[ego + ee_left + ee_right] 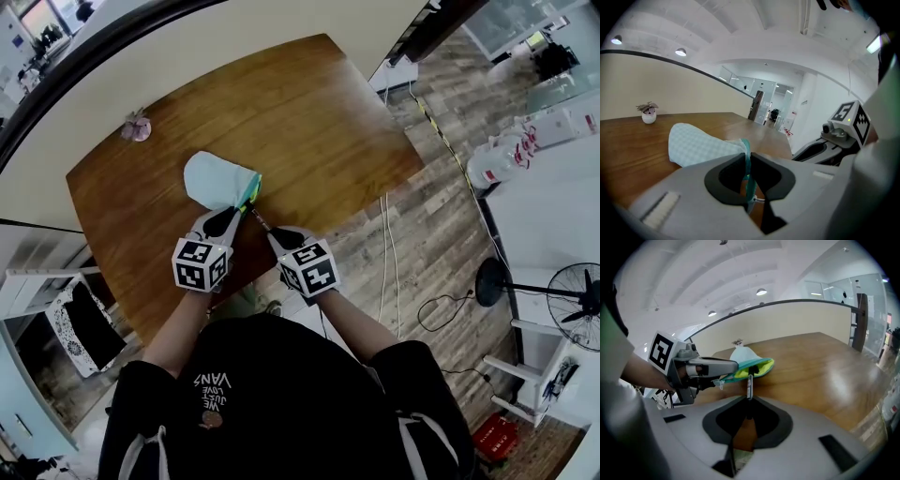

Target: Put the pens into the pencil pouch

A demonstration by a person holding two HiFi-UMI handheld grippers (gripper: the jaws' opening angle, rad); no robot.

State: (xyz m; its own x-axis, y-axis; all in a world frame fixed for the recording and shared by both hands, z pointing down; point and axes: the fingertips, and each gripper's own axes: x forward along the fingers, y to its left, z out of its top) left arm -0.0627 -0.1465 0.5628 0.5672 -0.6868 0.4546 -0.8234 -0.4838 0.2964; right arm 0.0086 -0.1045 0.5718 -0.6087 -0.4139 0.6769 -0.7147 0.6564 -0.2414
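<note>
Up close, my left gripper [746, 157] pinches the pouch's [693, 147] teal rim near the table's [633, 140] front edge. My right gripper [749, 402] clamps a pen [749, 382], tip at the mouth.

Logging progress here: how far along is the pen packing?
Done: the pouch is open, its teal edge pinched by the left gripper. In hand: the right gripper holds a pen, tip at the mouth, not yet fully in. Left: slide it in. No other pens show on the table.
</note>
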